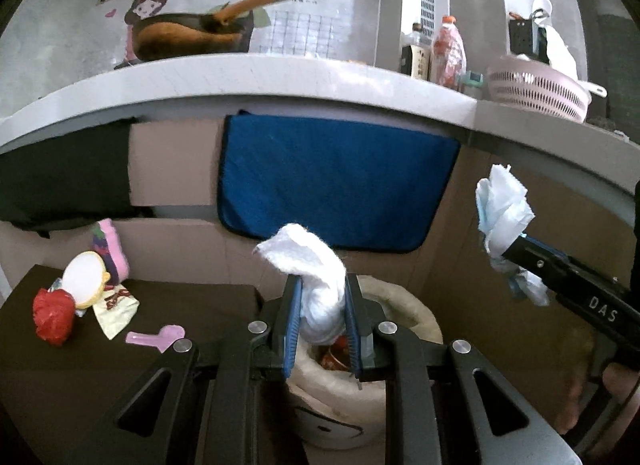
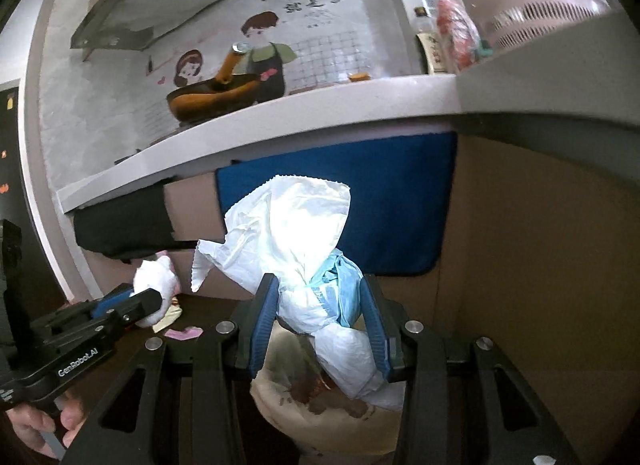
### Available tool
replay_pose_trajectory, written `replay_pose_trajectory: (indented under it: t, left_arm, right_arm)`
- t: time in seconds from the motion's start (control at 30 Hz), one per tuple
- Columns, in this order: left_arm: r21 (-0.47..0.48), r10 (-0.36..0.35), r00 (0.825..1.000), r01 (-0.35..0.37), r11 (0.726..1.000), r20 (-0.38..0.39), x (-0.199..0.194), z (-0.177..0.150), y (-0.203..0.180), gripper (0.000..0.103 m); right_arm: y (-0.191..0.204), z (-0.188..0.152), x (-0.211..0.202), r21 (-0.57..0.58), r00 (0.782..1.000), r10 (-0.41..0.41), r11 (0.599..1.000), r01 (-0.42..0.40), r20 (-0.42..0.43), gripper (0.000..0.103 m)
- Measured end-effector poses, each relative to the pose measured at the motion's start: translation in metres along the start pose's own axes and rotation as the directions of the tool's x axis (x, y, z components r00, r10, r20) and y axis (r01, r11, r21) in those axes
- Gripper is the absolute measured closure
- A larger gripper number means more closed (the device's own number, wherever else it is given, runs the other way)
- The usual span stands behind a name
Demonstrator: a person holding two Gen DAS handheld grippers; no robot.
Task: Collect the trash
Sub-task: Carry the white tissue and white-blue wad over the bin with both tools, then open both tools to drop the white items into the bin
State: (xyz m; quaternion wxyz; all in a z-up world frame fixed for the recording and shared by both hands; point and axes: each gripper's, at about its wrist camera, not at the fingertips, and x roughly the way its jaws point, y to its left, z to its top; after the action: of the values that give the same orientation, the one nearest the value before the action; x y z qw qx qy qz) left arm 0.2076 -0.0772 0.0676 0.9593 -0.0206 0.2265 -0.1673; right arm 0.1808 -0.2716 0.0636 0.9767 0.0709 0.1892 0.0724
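Observation:
My left gripper (image 1: 320,301) is shut on a crumpled white tissue (image 1: 316,265) and holds it just above the cream trash bin (image 1: 416,313), which has reddish scraps inside. My right gripper (image 2: 320,313) is shut on a white and blue plastic wrapper (image 2: 296,233) above the same bin (image 2: 280,389). The right gripper with its wrapper (image 1: 502,205) also shows at the right of the left wrist view. The left gripper with its tissue (image 2: 154,277) shows at the left of the right wrist view.
On the dark table (image 1: 120,345) at left lie a red crumpled bag (image 1: 52,315), a yellowish wrapper (image 1: 116,305), a pink scrap (image 1: 158,337), a round mirror (image 1: 84,277) and a pink item (image 1: 112,249). A blue cloth (image 1: 336,185) hangs under the counter (image 1: 280,73).

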Motion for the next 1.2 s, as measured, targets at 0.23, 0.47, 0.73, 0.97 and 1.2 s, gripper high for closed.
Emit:
replay_pose_trajectory:
  t: [0.23, 0.47, 0.73, 0.97, 1.2]
  left_arm:
    - [0.012, 0.007, 0.998, -0.007, 1.0, -0.058, 0.035, -0.016, -0.004, 0.082]
    - [0.01, 0.007, 0.996, -0.006, 1.0, -0.091, 0.058, -0.024, 0.003, 0.082]
    - [0.003, -0.001, 0.993, 0.001, 1.0, -0.119, 0.078, -0.027, 0.006, 0.082]
    - [0.001, -0.019, 0.987, 0.019, 1.0, -0.157, 0.097, -0.032, 0.005, 0.082]
    - [-0.014, -0.034, 0.981, 0.032, 0.999, -0.191, 0.114, -0.034, 0.005, 0.082]
  right_arm:
    - [-0.015, -0.017, 0.024, 0.046, 0.999, 0.011, 0.999, -0.009, -0.048, 0.064]
    - [-0.026, -0.029, 0.048, 0.079, 0.996, 0.023, 0.997, -0.016, -0.089, 0.063]
    - [-0.031, -0.038, 0.066, 0.09, 0.993, 0.02, 0.996, -0.009, -0.115, 0.063]
    - [-0.038, -0.046, 0.079, 0.1, 0.989, 0.016, 0.995, -0.001, -0.145, 0.063]
    - [-0.043, -0.048, 0.092, 0.107, 0.986, 0.013, 0.994, 0.005, -0.166, 0.063]
